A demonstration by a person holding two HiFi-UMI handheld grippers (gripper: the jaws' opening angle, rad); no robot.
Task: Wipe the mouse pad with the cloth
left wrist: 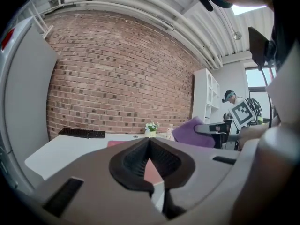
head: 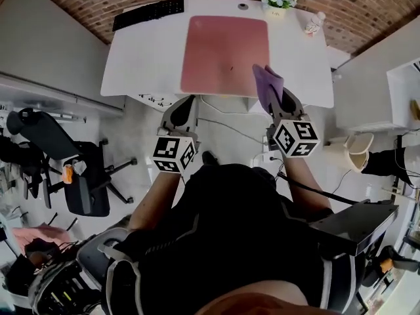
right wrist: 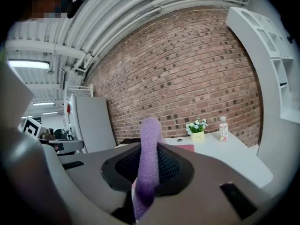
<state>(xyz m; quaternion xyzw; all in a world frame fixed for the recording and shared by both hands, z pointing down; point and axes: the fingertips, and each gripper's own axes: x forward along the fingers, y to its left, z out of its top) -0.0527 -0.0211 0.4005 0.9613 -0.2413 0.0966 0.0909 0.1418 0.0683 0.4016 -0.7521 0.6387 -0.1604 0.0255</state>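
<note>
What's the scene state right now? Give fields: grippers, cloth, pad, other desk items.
left gripper: jaws shut, nothing between them, short of the desk's near edge
right gripper: shut on cloth
cloth: purple, over the pad's near right corner; contact with the pad unclear
mouse pad: red, flat at the middle of the desk
desk: white
keyboard: far left edge
flower pot: far right edge
bottle: right of the flower pot

Keyboard (head: 147, 12): far-left corner of my white desk (head: 147, 58).
Flower pot (head: 278, 0): far edge, ahead of me.
Bottle (head: 314, 23): right of the flowers.
Office chair (head: 82, 176): on my left.
</note>
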